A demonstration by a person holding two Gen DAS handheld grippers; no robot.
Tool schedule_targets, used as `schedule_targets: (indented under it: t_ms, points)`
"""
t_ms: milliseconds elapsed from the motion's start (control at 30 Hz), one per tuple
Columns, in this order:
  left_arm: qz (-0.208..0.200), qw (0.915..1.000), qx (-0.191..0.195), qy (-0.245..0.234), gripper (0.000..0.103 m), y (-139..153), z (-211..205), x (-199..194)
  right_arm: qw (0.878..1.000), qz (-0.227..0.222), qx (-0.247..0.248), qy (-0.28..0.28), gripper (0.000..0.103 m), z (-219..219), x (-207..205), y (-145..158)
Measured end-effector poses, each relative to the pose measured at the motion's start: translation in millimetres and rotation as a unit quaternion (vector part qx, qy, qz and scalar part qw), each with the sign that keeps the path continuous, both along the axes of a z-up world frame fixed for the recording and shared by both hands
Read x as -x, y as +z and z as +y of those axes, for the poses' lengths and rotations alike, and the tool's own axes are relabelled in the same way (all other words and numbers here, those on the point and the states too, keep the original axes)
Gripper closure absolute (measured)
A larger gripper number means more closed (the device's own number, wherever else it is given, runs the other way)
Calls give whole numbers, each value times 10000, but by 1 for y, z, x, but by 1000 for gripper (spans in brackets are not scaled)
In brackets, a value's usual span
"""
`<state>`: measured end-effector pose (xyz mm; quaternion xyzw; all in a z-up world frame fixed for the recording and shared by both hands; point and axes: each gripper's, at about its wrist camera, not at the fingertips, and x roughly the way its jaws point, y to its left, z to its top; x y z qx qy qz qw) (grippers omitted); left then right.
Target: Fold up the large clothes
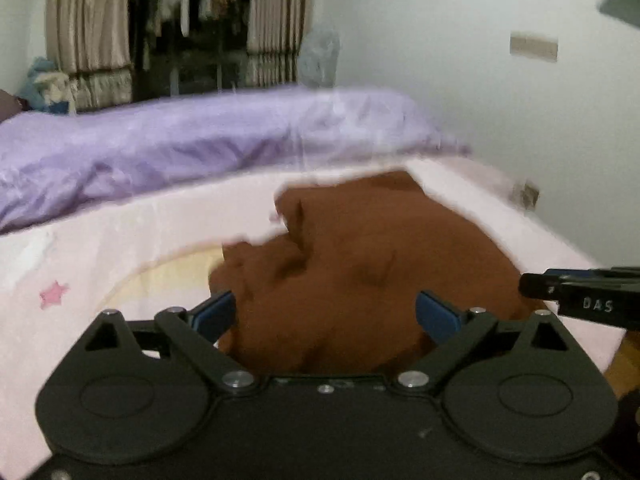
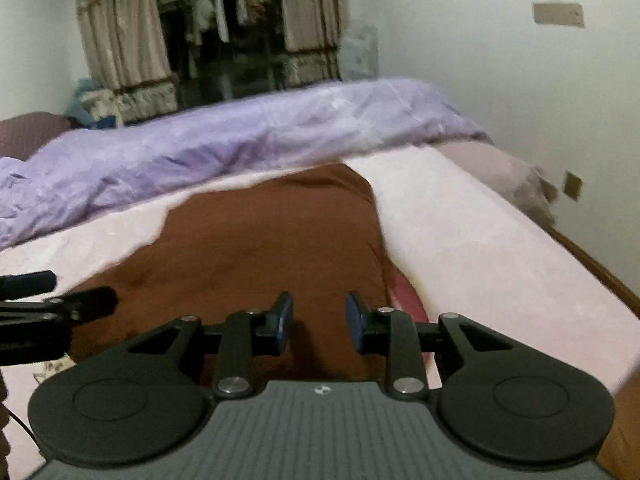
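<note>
A large brown garment lies rumpled on the pink bed sheet; its left edge is bunched into folds. My left gripper hovers over its near part, jaws wide apart, nothing pinched between the blue pads. In the right wrist view the same garment looks smoother and runs toward the purple duvet. My right gripper sits low over its near edge, jaws narrowed with a clear gap and only cloth below them. The left gripper shows at that view's left edge, open.
A crumpled purple duvet lies across the far side of the bed. Beyond it are beige curtains and an open closet with hanging clothes. A white wall runs along the right, and the bed's wooden edge is below it.
</note>
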<state>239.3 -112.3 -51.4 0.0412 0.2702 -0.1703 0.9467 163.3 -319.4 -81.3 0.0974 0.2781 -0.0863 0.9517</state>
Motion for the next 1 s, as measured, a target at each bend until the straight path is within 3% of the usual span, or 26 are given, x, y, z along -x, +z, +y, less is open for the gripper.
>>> schedule_targets:
  t_ms: [67, 133, 200, 267, 367, 467, 533, 633, 800, 1000]
  points:
    - [423, 9967, -681, 157, 0, -33, -16, -18, 9998, 154, -76, 45, 62, -8, -15, -25]
    - [434, 9974, -518, 249, 0, -49, -15, -24, 9999, 8, -76, 66, 56, -11, -11, -28]
    - [395, 9981, -239, 416, 0, -34, -8, -13, 9999, 3, -128, -4, 55, -10, -1, -15]
    - [199, 9987, -197, 418, 0, -16, -6, 7, 9998, -23, -171, -49, 48, -7, 15, -4]
    - [-62, 9978, -578, 311, 0, 4, -15, 38, 9997, 7, 231, -76, 31, 5, 36, 2]
    - [-155, 9942, -981, 416, 0, 9, -20, 74, 9984, 163, 478, -241, 25, 16, 56, 4]
    - [-145, 9931, -1015, 574, 0, 16, -17, 92, 9990, 101, 367, -249, 22, 18, 69, 10]
    - [-125, 9921, -917, 848, 0, 24, -2, 105, 9994, -53, 201, -274, 10, 21, 88, 18]
    - [-309, 9906, -897, 982, 0, 30, 4, 124, 9990, 65, 313, -316, 6, 30, 103, 19]
    - [-156, 9916, -908, 911, 0, 21, -3, 139, 9987, 147, 342, -338, 6, 41, 106, 14]
